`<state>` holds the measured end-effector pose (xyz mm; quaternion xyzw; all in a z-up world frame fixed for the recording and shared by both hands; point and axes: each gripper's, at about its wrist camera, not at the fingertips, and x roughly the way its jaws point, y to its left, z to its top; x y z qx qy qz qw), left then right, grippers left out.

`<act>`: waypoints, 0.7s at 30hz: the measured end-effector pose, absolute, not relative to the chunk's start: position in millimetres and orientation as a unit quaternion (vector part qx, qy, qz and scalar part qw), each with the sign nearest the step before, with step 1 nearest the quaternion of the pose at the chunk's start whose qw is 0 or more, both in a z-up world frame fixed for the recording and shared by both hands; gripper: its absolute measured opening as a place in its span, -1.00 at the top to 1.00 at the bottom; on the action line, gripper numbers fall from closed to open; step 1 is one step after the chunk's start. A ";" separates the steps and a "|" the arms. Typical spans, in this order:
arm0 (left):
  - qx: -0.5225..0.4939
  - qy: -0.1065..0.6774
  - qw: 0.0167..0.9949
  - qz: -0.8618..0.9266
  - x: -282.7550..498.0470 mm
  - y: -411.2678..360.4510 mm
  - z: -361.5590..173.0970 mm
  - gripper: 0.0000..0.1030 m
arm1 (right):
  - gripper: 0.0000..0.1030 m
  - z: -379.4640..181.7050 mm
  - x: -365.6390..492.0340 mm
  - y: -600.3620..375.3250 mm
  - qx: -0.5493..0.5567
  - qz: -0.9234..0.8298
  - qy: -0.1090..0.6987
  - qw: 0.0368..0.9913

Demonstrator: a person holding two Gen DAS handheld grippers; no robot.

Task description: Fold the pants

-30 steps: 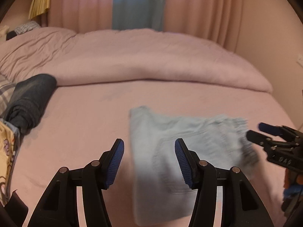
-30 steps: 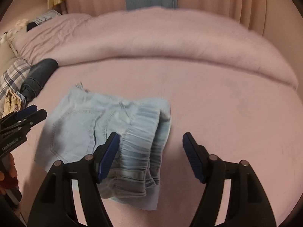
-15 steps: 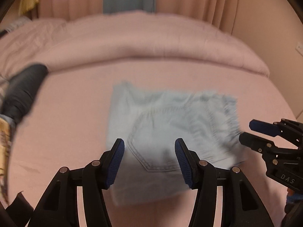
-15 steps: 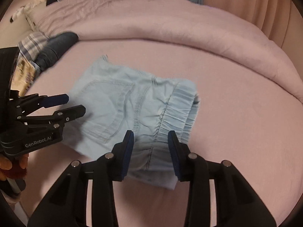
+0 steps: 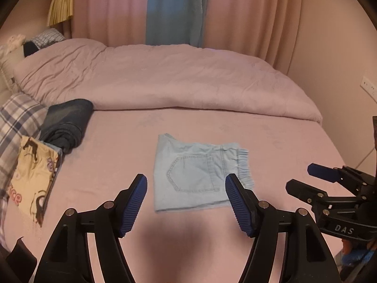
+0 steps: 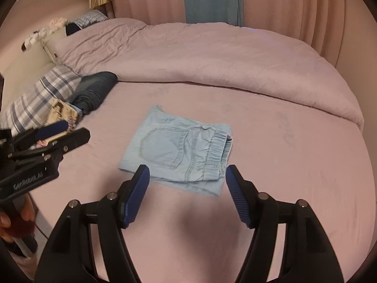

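Pants (image 5: 196, 173): pale denim, folded compact, pocket up, flat mid-bed (image 5: 117, 146), seemingly finished; left tool (image 5: 186, 202) and right tool (image 6: 187, 197) above, jaws opening, nothing between them.

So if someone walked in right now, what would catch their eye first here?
Probably the light blue pants, folded into a neat square, pocket up, mid-bed on the pink sheet. Next, the left gripper and right gripper, jaws opening with nothing between them, and the dark rolled jeans by the plaid pillow.
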<state>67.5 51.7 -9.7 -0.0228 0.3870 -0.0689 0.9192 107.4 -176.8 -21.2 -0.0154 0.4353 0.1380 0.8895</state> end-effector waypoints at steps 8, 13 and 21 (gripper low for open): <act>0.005 0.372 0.927 -0.047 43.3 41.4 17.9 -0.51 | -0.37 1.7 92.8 -182.1 -0.015 0.118 0.441 0.890; 0.012 0.368 0.929 -0.031 40.8 41.5 26.0 -0.51 | -0.48 16.1 86.8 -180.5 -0.024 0.121 0.432 0.894; 0.014 0.365 0.931 -0.019 37.7 43.4 33.7 -0.51 | -0.90 29.1 86.4 -178.4 -0.037 0.108 0.418 0.901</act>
